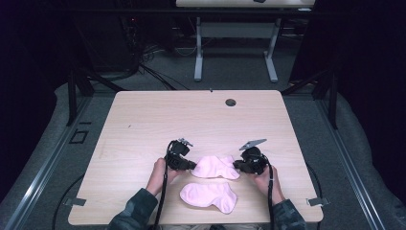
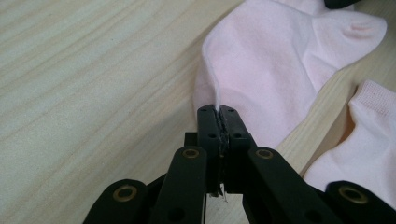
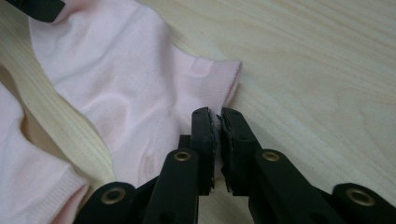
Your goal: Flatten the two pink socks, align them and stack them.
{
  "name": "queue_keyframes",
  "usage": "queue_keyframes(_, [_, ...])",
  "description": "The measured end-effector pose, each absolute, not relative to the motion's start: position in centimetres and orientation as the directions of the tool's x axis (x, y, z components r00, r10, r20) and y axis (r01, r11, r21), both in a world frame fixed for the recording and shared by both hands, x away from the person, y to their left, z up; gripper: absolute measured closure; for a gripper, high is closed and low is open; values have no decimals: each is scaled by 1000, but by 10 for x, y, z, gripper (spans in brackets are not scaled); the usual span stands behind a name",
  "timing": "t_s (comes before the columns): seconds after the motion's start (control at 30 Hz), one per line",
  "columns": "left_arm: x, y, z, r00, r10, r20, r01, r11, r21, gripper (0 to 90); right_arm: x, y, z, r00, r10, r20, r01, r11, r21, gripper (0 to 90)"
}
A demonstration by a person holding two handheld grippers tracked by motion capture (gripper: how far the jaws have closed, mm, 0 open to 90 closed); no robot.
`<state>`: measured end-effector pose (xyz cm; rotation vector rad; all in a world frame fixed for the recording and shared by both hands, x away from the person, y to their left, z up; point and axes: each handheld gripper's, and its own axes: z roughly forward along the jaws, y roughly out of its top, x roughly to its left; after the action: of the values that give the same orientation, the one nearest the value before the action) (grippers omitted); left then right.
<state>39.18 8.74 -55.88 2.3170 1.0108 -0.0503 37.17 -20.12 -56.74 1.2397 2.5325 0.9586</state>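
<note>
Far pink sock: near-centre of desk, left gripper fingers pinched on its left edge, right gripper fingers clamped on its right edge. Second pink sock: just nearer.

two pale pink socks on a light wood-grain table, black grippers.
far sock plain pale pink, slightly deeper pink at toe and cuff band; near sock same pink, by the table's near edge. left gripper and right gripper black with brass-coloured rivets, grey plate on the right one. sleeves dark green camo pattern. floor grey.
</note>
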Motion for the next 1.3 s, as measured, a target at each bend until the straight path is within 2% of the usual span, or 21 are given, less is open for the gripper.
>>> queue_keyframes(0.2, [386, 100, -557, 704, 660, -261, 680, -523, 514, 894, 369, -204, -558, -636, 765, 102, 627, 435, 647, 851])
queue_keyframes(0.37, [384, 110, -560, 678, 680, -280, 702, -486, 520, 881, 373, -199, -562, -648, 754, 107, 635, 457, 623, 830])
queue_keyframes(0.4, [384, 111, -560, 671, 687, -280, 708, -480, 518, 829, 373, -197, -563, -653, 749, 112, 631, 456, 628, 805])
queue_keyframes(0.47, [383, 114, -559, 652, 704, -283, 719, -454, 527, 655, 373, -198, -562, -659, 745, 104, 617, 456, 642, 727])
queue_keyframes(0.57, [382, 119, -555, 634, 727, -264, 723, -437, 535, 499, 371, -203, -556, -652, 748, 128, 611, 418, 672, 638])
queue_keyframes(0.67, [381, 120, -553, 630, 732, -257, 718, -425, 551, 442, 372, -204, -556, -646, 752, 133, 620, 415, 666, 578])
queue_keyframes(0.77, [379, 117, -551, 643, 727, -240, 703, -436, 562, 455, 375, -202, -558, -642, 756, 125, 626, 423, 655, 565])
queue_keyframes(1.0, [376, 107, -551, 678, 711, -187, 667, -488, 563, 565, 379, -195, -564, -649, 753, 109, 626, 447, 639, 594])
queue_keyframes(1.2, [376, 101, -556, 706, 689, -164, 647, -534, 544, 685, 375, -189, -567, -658, 752, 41, 614, 504, 607, 663])
queue_keyframes(1.3, [375, 98, -559, 716, 681, -154, 640, -553, 534, 769, 373, -187, -568, -664, 746, 40, 607, 507, 612, 727])
